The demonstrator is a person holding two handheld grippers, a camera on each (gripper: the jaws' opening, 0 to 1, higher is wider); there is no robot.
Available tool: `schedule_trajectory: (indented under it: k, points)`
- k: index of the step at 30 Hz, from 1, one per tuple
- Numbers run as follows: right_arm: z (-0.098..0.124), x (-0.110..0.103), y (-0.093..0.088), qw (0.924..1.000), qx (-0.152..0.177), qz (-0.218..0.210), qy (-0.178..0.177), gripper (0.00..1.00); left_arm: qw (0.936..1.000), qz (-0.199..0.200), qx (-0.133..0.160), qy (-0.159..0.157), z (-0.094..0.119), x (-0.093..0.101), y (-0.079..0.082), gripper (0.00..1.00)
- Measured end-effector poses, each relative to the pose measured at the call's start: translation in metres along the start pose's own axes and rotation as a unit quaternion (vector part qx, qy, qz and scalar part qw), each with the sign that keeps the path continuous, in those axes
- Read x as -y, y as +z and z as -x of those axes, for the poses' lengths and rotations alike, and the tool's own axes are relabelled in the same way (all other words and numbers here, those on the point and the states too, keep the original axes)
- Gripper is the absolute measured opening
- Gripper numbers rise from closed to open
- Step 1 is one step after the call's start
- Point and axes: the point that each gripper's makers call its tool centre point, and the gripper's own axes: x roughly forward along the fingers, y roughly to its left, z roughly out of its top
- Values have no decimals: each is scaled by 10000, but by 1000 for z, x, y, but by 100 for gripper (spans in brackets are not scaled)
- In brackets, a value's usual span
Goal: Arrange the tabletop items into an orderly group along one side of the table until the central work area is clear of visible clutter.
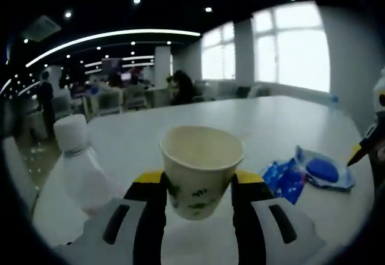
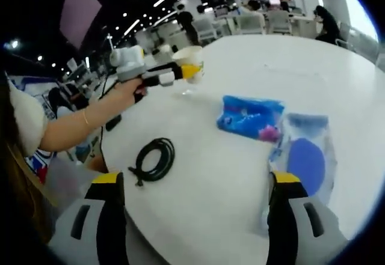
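Across the white counter point(image 2: 240, 54) of a dim cafeteria, we hold the light, crushable cream paper cup point(image 1: 201, 170) mid-wall in the left gripper point(image 1: 198, 208), lifted, while the right gripper point(image 2: 195, 202) gapes wide near the limp blue packet point(image 2: 249, 118).

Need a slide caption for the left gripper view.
Left tool grips a paper cup above the white table, a plastic bottle beside it.

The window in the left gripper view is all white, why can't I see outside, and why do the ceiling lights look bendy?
In the left gripper view the window is overexposed, so it washes out to white, and the fisheye lens curves the ceiling light strip; the paper cup looks slightly soft. In the right gripper view the white table is bright and evenly lit, and its edge bows too.
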Motion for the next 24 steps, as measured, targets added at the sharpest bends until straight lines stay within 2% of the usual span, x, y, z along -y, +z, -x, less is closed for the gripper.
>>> schedule_trajectory:
  k: [10, 16, 24]
  points:
    - [-4, 5, -9, 9999, -87, -110, -9, 97, 9997, 189, -30, 138, -11, -4, -16, 40]
    - [-5, 9, -14, 9998, -141, -164, -44, 97, 9995, 187, -61, 234, -12, -10, -24, 40]
    - [-7, 11, -18, 9996, -177, -204, -55, 96, 9993, 230, -124, 271, -15, -9, -35, 40]
